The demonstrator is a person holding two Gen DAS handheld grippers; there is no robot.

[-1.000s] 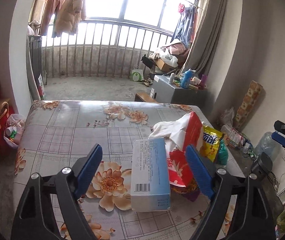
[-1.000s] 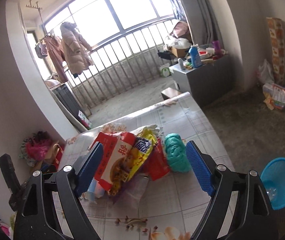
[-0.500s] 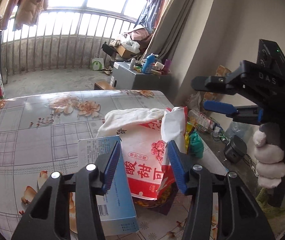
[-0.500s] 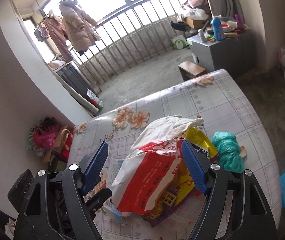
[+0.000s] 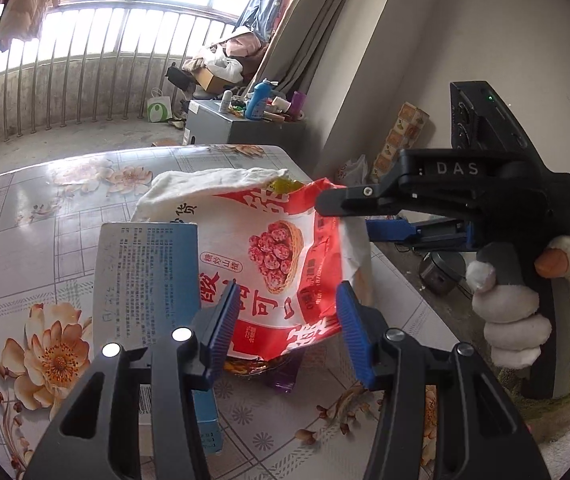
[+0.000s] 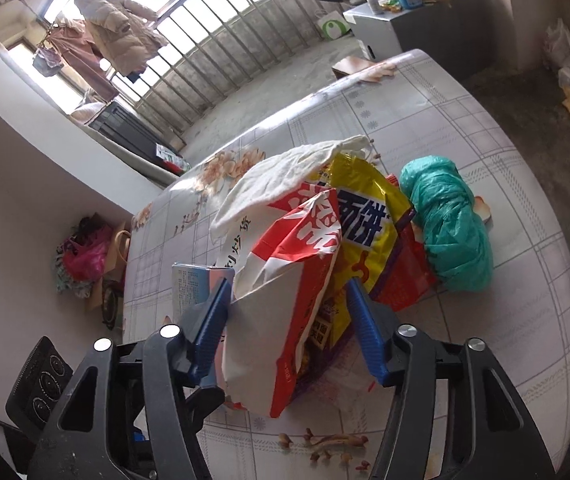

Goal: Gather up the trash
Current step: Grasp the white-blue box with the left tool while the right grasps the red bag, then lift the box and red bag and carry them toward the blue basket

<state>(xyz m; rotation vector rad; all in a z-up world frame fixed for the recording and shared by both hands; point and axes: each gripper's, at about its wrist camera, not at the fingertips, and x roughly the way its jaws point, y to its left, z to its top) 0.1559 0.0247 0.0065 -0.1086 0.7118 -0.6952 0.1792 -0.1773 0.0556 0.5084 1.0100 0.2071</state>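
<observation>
Grippers straddled red-white snack bag (image 5: 273,248): left gripper (image 5: 285,332) half open at its 6 o'clock edge, pads apparently clear. Right gripper (image 6: 289,320) just narrowed, left pad touching, firm hold unclear; pinching one wall each seemed best to spread the mouth.

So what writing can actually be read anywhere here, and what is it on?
"DAS": on the right tongs' black body.
"酸甜可口": big white characters on the red snack bag.
"糖炒山楂": small label on the same bag.
"面饼": blue characters on the yellow packet.
Blue box: dense fine print and a barcode, too small to read.
Other bag print: too small or creased to read.
</observation>
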